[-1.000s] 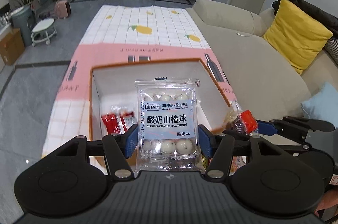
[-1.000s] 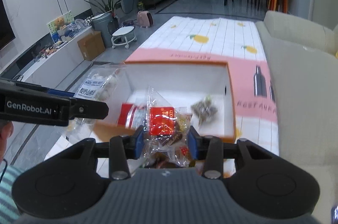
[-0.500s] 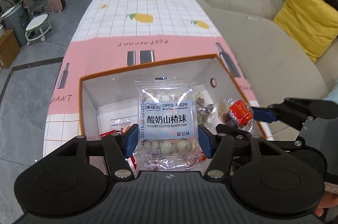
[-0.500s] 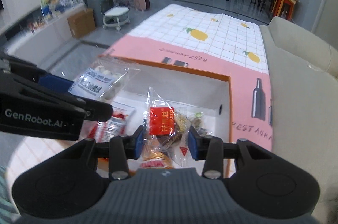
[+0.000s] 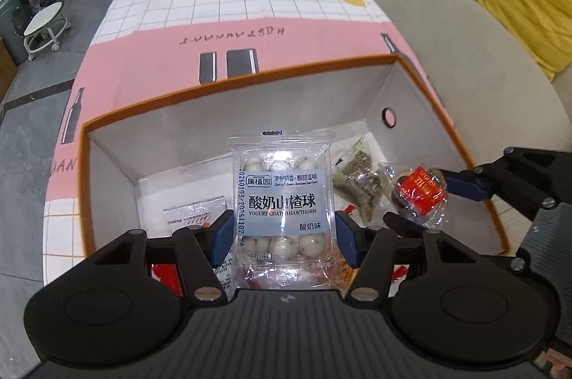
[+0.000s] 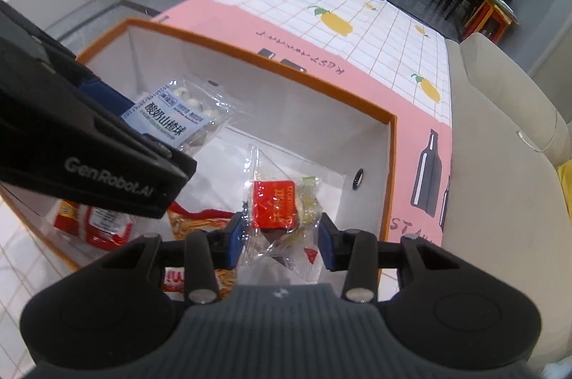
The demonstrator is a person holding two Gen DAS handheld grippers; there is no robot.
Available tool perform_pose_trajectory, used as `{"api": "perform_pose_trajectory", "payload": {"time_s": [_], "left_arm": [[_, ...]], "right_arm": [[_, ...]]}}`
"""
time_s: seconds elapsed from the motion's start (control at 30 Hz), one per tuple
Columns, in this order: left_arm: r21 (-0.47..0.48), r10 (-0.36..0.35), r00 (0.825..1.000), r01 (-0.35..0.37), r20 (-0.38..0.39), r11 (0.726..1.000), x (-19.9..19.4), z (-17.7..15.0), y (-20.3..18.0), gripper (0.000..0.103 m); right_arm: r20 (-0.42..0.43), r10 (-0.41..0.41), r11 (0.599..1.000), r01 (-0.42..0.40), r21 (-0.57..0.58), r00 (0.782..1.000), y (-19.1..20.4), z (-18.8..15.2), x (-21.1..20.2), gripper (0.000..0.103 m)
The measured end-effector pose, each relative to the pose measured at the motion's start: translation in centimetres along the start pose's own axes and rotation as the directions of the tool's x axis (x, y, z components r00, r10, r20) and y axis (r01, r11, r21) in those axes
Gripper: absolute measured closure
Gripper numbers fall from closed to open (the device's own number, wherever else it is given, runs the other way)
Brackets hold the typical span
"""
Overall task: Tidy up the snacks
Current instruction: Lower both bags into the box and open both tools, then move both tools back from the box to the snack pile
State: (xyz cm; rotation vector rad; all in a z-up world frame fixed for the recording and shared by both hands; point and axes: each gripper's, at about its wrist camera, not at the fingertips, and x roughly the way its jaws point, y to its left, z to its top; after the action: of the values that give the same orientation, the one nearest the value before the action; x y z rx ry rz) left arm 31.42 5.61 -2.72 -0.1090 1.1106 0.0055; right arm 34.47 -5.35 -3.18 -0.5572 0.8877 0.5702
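Your left claw (image 5: pixel 282 237) grips the yogurt hawthorn pack (image 5: pixel 282 200) and your right claw (image 6: pixel 282 241) grips the red-labelled sweet bag (image 6: pixel 277 214), both hanging inside the box (image 5: pixel 250 80), its floor straight below them.

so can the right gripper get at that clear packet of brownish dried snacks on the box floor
Probably not as things stand: the right gripper is shut on a clear red-labelled snack bag, so its jaws are full, though the dried-snack packet lies uncovered.

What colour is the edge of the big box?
Orange. The box's rim is orange and its inside walls white; the left wrist view shows it best.
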Motion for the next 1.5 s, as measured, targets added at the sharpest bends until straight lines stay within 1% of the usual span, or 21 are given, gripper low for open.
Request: {"api": "perform_pose_trajectory", "payload": {"time_s": [0.1,0.2,0.37,0.63,0.83,0.87,1.03,1.13,1.23,1.33,1.5], "left_arm": [[0.003,0.025,0.999,-0.025,-0.025,1.0,1.3,0.1,-0.2,0.036],[0.0,0.033,0.998,-0.033,-0.045,0.999,2.2,-0.1,-0.1,0.036],[0.002,0.05,0.996,-0.05,-0.078,0.999,3.4,-0.5,-0.1,0.036],[-0.02,0.063,0.987,-0.066,-0.15,0.998,5.3,-0.9,0.3,0.036],[-0.024,0.06,0.987,-0.064,-0.148,0.998,5.2,-1.1,0.5,0.033],[-0.024,0.057,0.987,-0.061,-0.152,0.998,5.1,-1.2,0.5,0.03],[-0.024,0.06,0.99,-0.063,-0.127,0.998,4.1,-1.2,0.6,0.028],[-0.017,0.06,0.992,-0.062,-0.108,0.998,3.2,-1.1,0.4,0.027],[-0.006,0.06,0.995,-0.061,-0.079,0.998,1.9,-1.1,0.1,0.026],[-0.002,0.069,0.997,-0.069,-0.044,0.998,0.5,-1.1,-0.1,0.026],[-0.021,0.066,0.998,-0.066,0.017,0.998,-2.5,-1.5,-0.2,0.026]], "right_arm": [[-0.01,-0.027,0.999,0.027,-0.035,1.0,0.5,-0.1,0.8,0.063],[-0.021,-0.05,0.997,0.048,-0.065,0.999,0.8,-0.4,1.7,0.063],[-0.049,-0.064,0.995,0.06,-0.085,0.997,1.0,-0.8,2.6,0.063],[-0.085,-0.073,0.992,0.063,-0.112,0.994,1.5,-1.4,3.2,0.063],[-0.097,-0.058,0.994,0.048,-0.099,0.994,1.5,-1.2,3.0,0.061],[-0.098,-0.053,0.994,0.044,-0.099,0.994,1.4,-1.1,3.1,0.061],[-0.1,-0.046,0.996,0.037,-0.085,0.994,1.1,-0.8,2.7,0.054],[-0.091,-0.032,0.997,0.024,-0.08,0.995,1.0,-0.7,2.2,0.052],[-0.078,-0.007,0.998,0.002,-0.06,0.997,0.8,-0.5,1.4,0.048],[-0.058,0.007,0.999,-0.009,-0.041,0.998,0.6,-0.5,0.2,0.047],[-0.018,0.021,1.0,-0.021,-0.001,1.0,0.2,-0.5,-2.0,0.043]]}}
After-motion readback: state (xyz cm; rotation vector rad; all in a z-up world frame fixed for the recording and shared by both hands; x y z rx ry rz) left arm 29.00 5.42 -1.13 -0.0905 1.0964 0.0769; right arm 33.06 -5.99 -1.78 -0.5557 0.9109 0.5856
